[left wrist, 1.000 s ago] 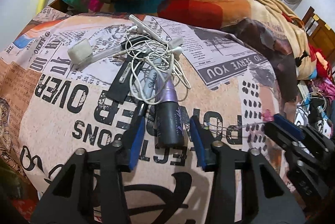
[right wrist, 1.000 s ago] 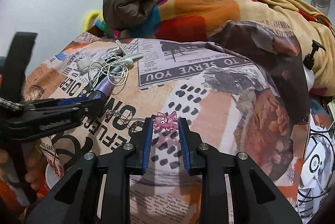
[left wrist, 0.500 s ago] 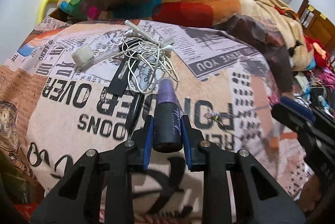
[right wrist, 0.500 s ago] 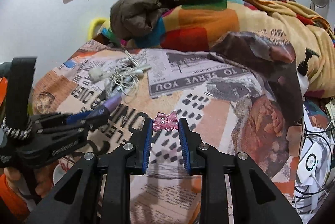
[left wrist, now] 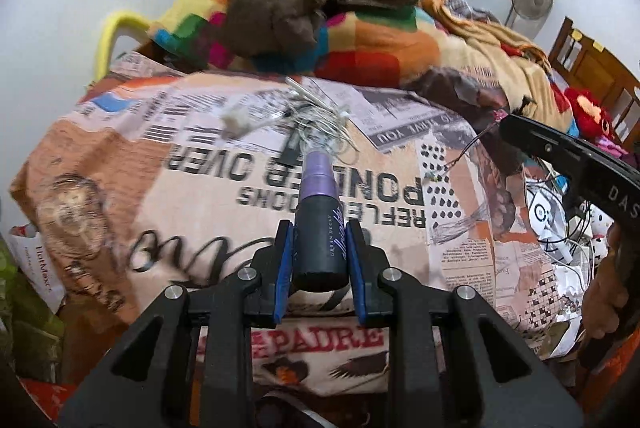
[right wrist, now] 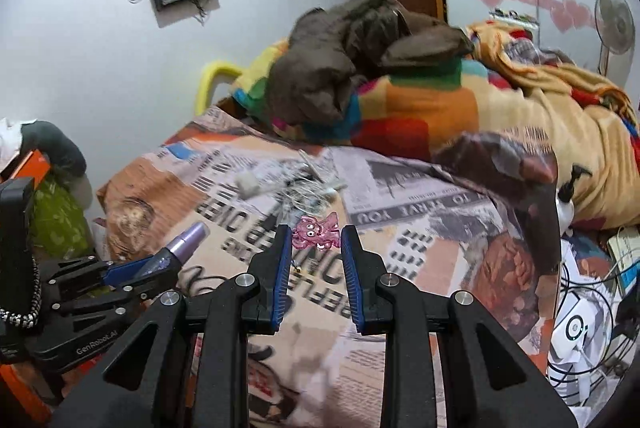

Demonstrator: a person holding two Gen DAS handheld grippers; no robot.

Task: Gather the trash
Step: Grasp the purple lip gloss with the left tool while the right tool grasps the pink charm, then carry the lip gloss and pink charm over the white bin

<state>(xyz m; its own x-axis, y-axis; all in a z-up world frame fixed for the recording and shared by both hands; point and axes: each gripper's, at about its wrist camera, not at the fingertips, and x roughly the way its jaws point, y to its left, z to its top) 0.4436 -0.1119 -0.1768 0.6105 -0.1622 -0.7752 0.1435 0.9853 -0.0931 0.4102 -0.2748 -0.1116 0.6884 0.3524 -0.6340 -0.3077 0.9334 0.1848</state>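
Grippers clamped: L (left wrist: pixel 319 242) spray bottle (left wrist: pixel 320 228), R (right wrist: pixel 313 242) pink trinket (right wrist: pixel 316 231).

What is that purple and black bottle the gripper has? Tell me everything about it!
The spray bottle is small, with a dark body printed "Urban Decay" and a shiny lilac cap that looks like plastic. It lies lengthwise between the left gripper's blue pads, which press its dark body on both sides; the cap points away from the camera. It is held up above the newspaper-print bedspread. Nothing else touches it.
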